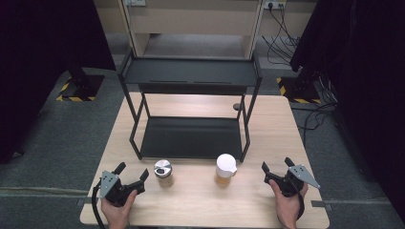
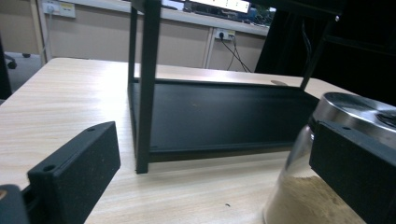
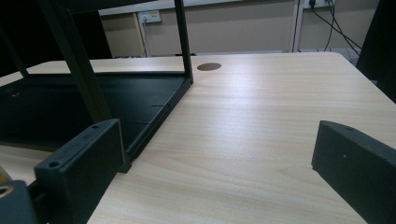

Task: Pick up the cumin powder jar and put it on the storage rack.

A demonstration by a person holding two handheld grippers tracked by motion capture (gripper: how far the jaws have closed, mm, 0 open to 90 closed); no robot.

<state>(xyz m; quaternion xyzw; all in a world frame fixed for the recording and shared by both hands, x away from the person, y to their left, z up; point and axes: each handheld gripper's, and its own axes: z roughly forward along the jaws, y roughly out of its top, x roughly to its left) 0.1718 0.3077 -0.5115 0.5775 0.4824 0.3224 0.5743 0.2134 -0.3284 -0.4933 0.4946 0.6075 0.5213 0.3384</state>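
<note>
Two jars stand on the wooden table (image 1: 200,200) in front of a black two-tier rack (image 1: 188,72). One has a silver metal lid (image 1: 163,172) and the other a white lid (image 1: 225,169). My left gripper (image 1: 133,171) rests open just left of the silver-lidded jar. In the left gripper view this jar (image 2: 299,186), filled with tan powder, sits beside the right jaw, outside my left gripper's (image 2: 215,140) gap. My right gripper (image 1: 276,164) is open to the right of the white-lidded jar. Bare wood lies between the jaws of my right gripper (image 3: 215,144).
The rack's lower tray (image 1: 191,138) lies flat on the table behind the jars, with thin black posts (image 2: 148,84) at its corners. A round cable hole (image 3: 208,66) sits at the table's back right. Cables trail on the floor (image 1: 282,38) beyond.
</note>
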